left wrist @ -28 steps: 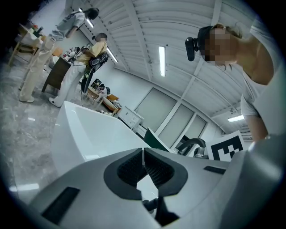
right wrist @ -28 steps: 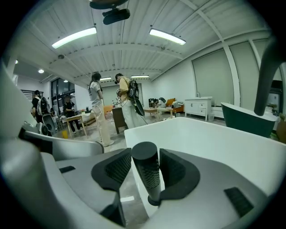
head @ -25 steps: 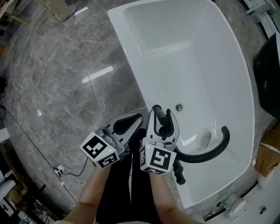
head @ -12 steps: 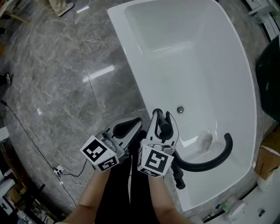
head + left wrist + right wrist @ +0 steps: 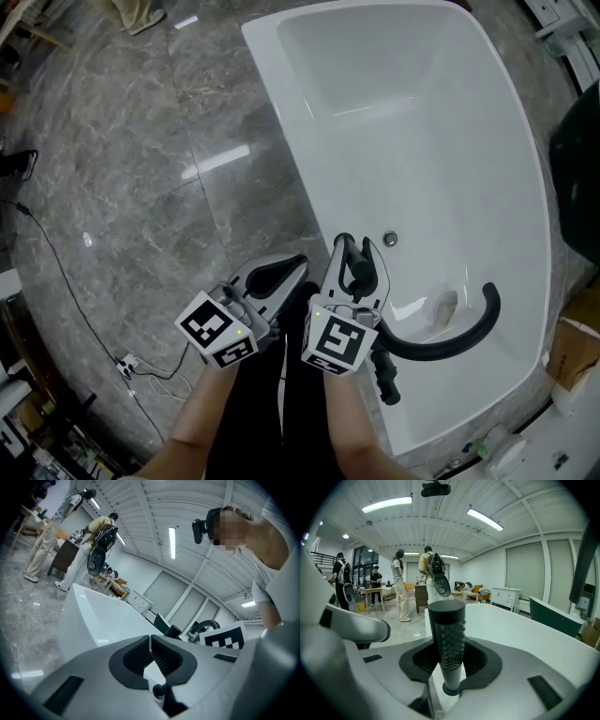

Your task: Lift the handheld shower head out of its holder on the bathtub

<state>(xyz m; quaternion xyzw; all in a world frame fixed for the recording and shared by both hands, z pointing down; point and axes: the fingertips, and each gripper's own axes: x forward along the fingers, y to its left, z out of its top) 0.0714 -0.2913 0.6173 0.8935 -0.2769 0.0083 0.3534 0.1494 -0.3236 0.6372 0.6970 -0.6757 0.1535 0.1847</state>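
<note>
The black handheld shower head (image 5: 348, 262) stands upright at the white bathtub's (image 5: 281, 122) near rim. My right gripper (image 5: 352, 246) is shut on it, one pad on each side. In the right gripper view the studded shower head (image 5: 447, 641) rises between the jaws, its foot in a black socket (image 5: 452, 689). My left gripper (image 5: 289, 266) hovers just left of the tub over the floor, shut with nothing in it. In the left gripper view, the tips of that left gripper (image 5: 150, 638) meet.
A curved black faucet spout (image 5: 459, 333) arcs over the tub to my right, with a black knob (image 5: 385, 385) near its base. The drain (image 5: 390, 240) lies beyond the jaws. A cable (image 5: 56, 281) crosses the grey marble floor. Several people stand in the distance (image 5: 401, 590).
My right gripper's jaws have narrowed onto the shower head and the gripper has rolled slightly. The left gripper has stayed put.
</note>
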